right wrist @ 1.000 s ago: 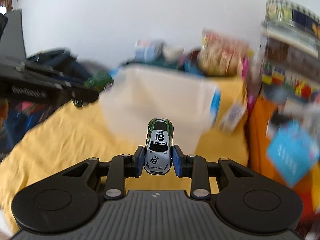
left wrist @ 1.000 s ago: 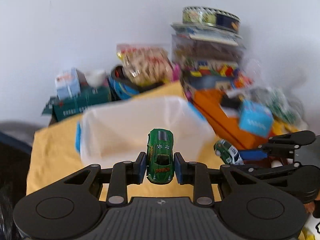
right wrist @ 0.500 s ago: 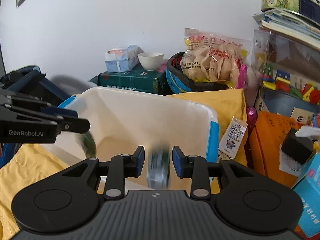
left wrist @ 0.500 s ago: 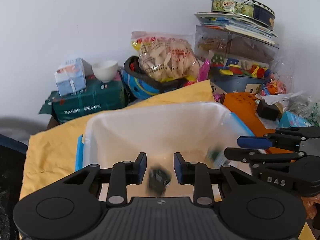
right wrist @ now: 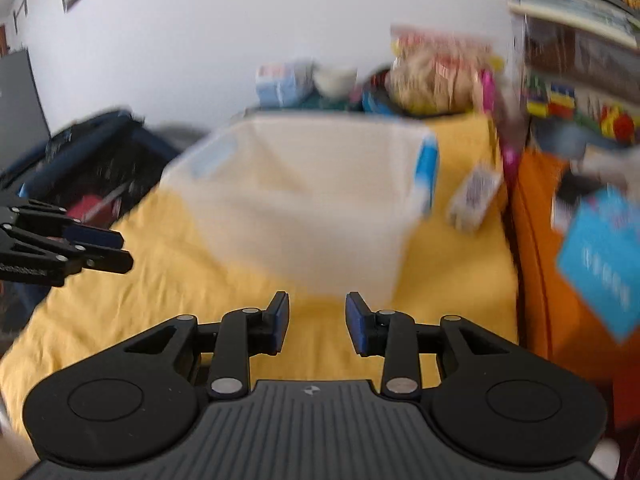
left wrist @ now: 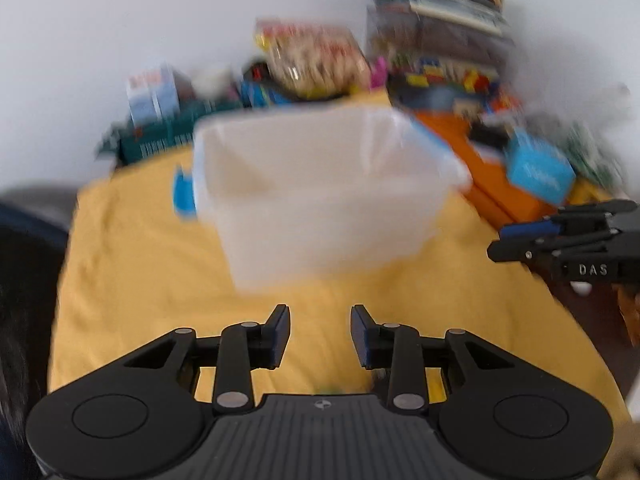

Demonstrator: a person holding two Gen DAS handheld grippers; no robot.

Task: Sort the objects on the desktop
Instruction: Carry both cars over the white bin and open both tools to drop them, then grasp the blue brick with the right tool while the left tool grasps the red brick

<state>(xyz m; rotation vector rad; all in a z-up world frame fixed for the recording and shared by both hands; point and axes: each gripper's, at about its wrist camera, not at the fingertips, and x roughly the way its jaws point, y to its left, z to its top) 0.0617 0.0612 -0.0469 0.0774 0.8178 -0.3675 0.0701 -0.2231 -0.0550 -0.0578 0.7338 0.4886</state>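
A translucent white bin (left wrist: 320, 184) with blue handles stands on the yellow cloth (left wrist: 132, 264); it also shows in the right wrist view (right wrist: 316, 200). Both views are blurred by motion. My left gripper (left wrist: 320, 334) is open and empty, over the cloth in front of the bin. My right gripper (right wrist: 317, 322) is open and empty, also in front of the bin. Each gripper shows in the other's view, the right one (left wrist: 560, 236) at the right edge and the left one (right wrist: 72, 248) at the left edge. The bin's inside is hidden; no toy cars are in view.
Clutter lines the back: a green box (left wrist: 160, 136), a snack bag (left wrist: 312, 60), stacked boxes with a tin (left wrist: 440, 20), an orange block (left wrist: 492, 184), a blue box (left wrist: 540, 168). A small carton (right wrist: 472, 196) lies right of the bin. A dark bag (right wrist: 80, 160) sits at the left.
Both grippers opened and dropped their toy cars over the bin, then pulled back toward me. The bin now sits farther ahead of both grippers.
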